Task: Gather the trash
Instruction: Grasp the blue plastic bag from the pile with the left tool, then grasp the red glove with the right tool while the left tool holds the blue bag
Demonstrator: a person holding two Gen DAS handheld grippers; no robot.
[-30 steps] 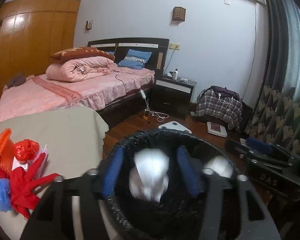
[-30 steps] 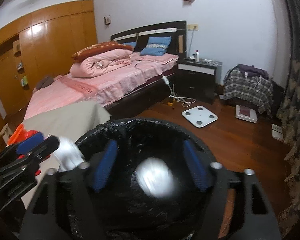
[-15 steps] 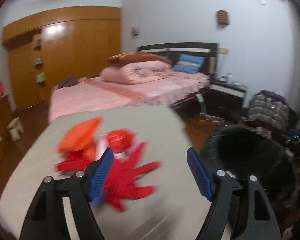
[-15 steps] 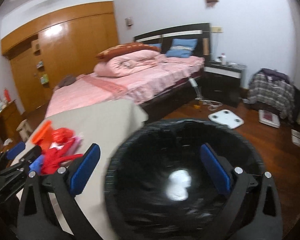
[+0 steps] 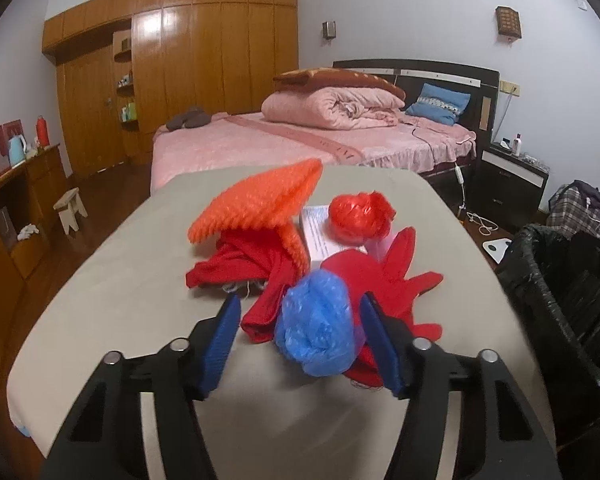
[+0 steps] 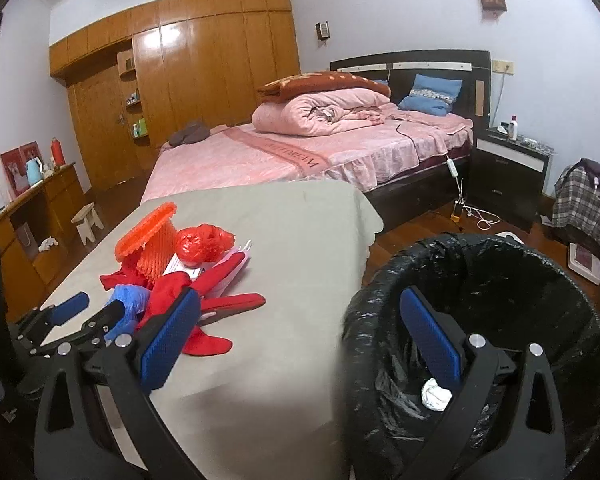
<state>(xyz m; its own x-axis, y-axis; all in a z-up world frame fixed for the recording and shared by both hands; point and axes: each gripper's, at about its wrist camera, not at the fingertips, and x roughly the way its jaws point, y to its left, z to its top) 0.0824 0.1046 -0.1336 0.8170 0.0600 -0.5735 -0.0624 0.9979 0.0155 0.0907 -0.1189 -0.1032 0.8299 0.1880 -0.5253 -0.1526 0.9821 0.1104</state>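
A pile of trash lies on the grey-covered table (image 5: 120, 300): a crumpled blue plastic bag (image 5: 316, 324), red gloves (image 5: 396, 280), an orange foam net (image 5: 260, 204), a red plastic ball (image 5: 360, 216) and white paper (image 5: 320, 232). My left gripper (image 5: 300, 344) is open, its fingers on either side of the blue bag. My right gripper (image 6: 300, 332) is open and empty, between the table (image 6: 300, 232) and the black-lined bin (image 6: 500, 280). A white wad (image 6: 434, 394) lies in the bin. The left gripper (image 6: 88, 308) shows in the right wrist view by the pile.
The bin (image 5: 560, 300) stands right of the table. A pink bed (image 5: 300, 140), a dark nightstand (image 5: 508, 184), a wooden wardrobe (image 5: 180, 60), a small stool (image 5: 70, 208) and a cabinet (image 5: 16, 200) surround the table. A scale (image 6: 584, 260) and cables lie on the floor.
Both grippers dropped white wads into the bin. My left gripper swung left from the bin to the pile and now straddles the blue bag. My right gripper opened wider and shifted left.
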